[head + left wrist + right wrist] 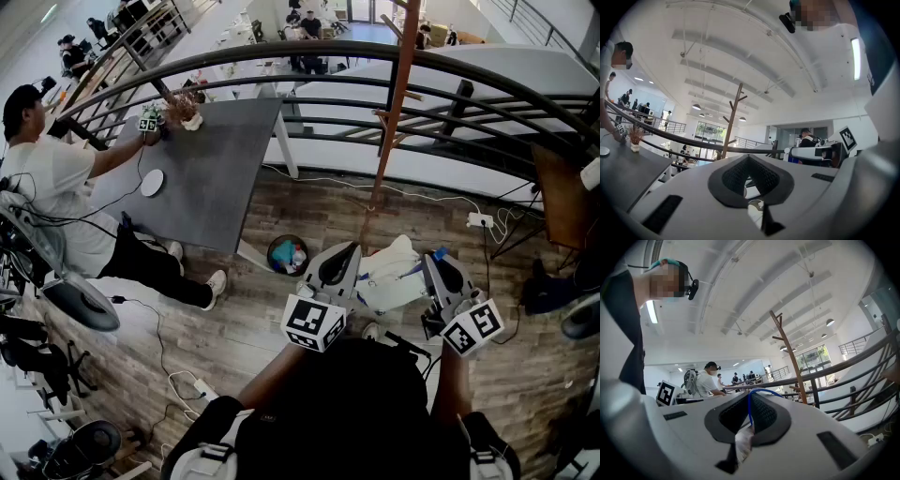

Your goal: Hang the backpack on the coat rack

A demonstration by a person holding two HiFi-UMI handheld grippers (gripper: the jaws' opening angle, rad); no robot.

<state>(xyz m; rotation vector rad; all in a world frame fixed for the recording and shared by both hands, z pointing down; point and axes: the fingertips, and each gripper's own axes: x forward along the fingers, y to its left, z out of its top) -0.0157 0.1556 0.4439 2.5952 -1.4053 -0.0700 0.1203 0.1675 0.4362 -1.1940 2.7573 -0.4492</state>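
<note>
You stand on a wood floor (309, 211) beside a curved dark railing (281, 56). Your left tongs (339, 265) and right tongs (442, 277) are each clenched on the white backpack (394, 281), held between them. The wooden coat rack (398, 103) stands just ahead. A grey table (225, 159) stands to your left, with a person (47, 187) seated at it.

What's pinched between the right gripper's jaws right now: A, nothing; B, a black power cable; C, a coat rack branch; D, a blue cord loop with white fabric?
D: the right gripper view shows the right gripper closed on white fabric of the backpack, with a blue cord loop rising between its pads.
</note>
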